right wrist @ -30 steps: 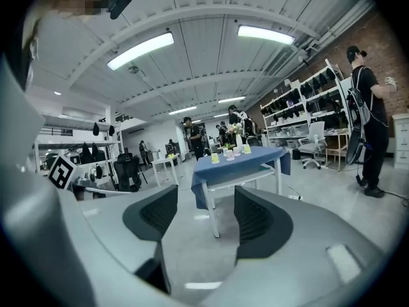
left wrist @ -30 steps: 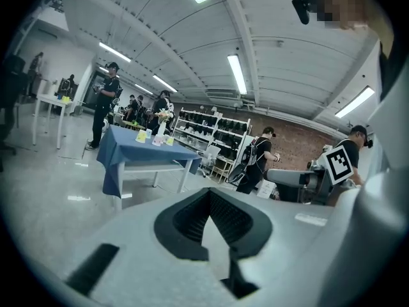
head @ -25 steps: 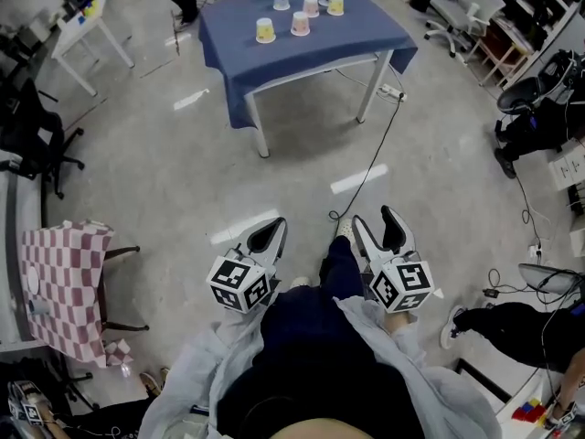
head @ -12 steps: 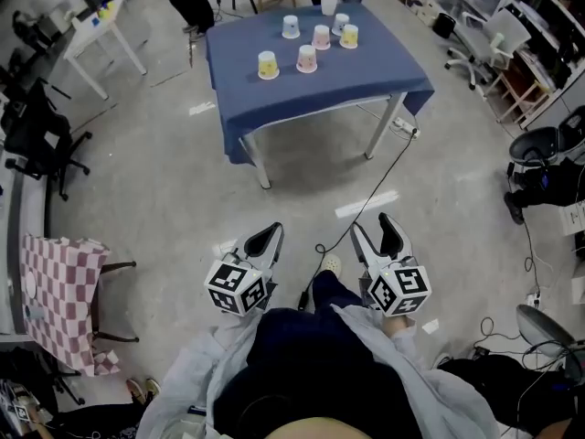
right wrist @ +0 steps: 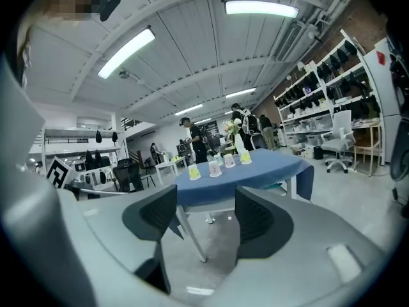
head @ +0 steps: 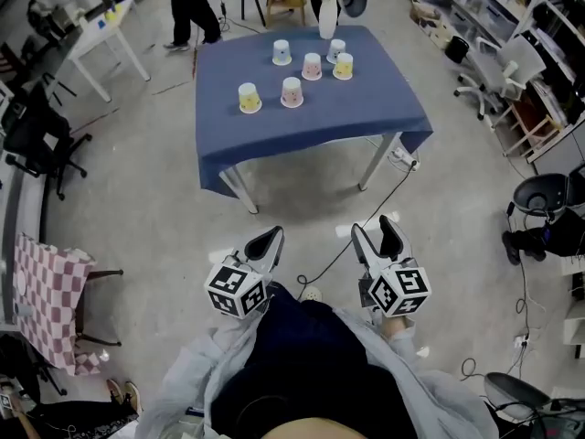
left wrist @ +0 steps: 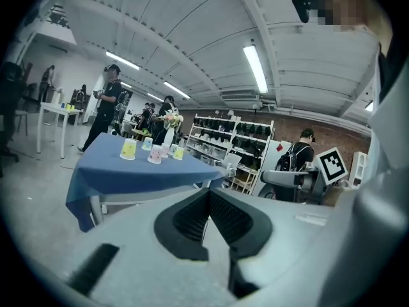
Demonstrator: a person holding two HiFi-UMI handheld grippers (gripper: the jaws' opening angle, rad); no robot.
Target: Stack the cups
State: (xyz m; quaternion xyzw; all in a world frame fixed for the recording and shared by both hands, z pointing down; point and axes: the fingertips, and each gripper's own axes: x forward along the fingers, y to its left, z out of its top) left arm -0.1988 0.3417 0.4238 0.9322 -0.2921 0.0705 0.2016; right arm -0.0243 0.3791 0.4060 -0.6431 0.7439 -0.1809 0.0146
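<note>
Cups [head: 292,91] wait far ahead of my closed left gripper [head: 265,242] and parted, empty right gripper [head: 375,230]; I must approach first.

Item, left gripper [left wrist: 208,197]: jaws met at the tips, nothing between them. Beyond it, table [left wrist: 128,174]: draped in a blue cloth that hung over the edges. On the tabletop, five cups, each standing apart, among them a yellow cup [left wrist: 128,149] at the left and a pink cup [left wrist: 155,154] beside it. Behind them, vase [left wrist: 169,135]: white, with flowers. Left background, person [left wrist: 105,110]: dark clothes, standing. Right background, shelving [left wrist: 233,136]. Overhead, ceiling lights [left wrist: 255,68]: lit.
</note>
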